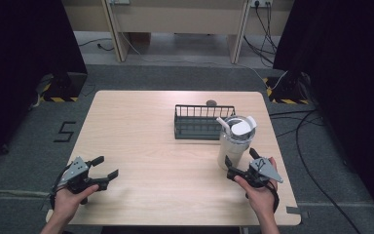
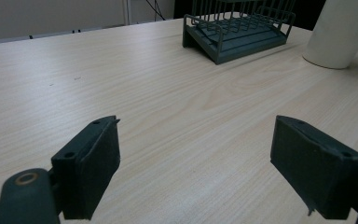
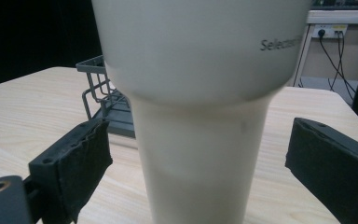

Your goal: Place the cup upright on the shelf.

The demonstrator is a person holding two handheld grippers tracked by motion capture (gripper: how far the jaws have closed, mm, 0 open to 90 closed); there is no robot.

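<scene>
The tall white plastic tumbler (image 1: 233, 141) stands at 4 o'clock on the light wooden desk (image 1: 141, 141), between the spread right claw (image 1: 240, 163), untouched. The left claw (image 1: 104, 166) is spread too, at 8 o'clock.

The tumbler's (image 3: 200, 116) top and base are cut off by the right gripper view's edges.

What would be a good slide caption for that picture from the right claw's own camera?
Right claw, jaws open, lined up on either side of a white tumbler standing on the wooden table, a wire rack behind.
</scene>
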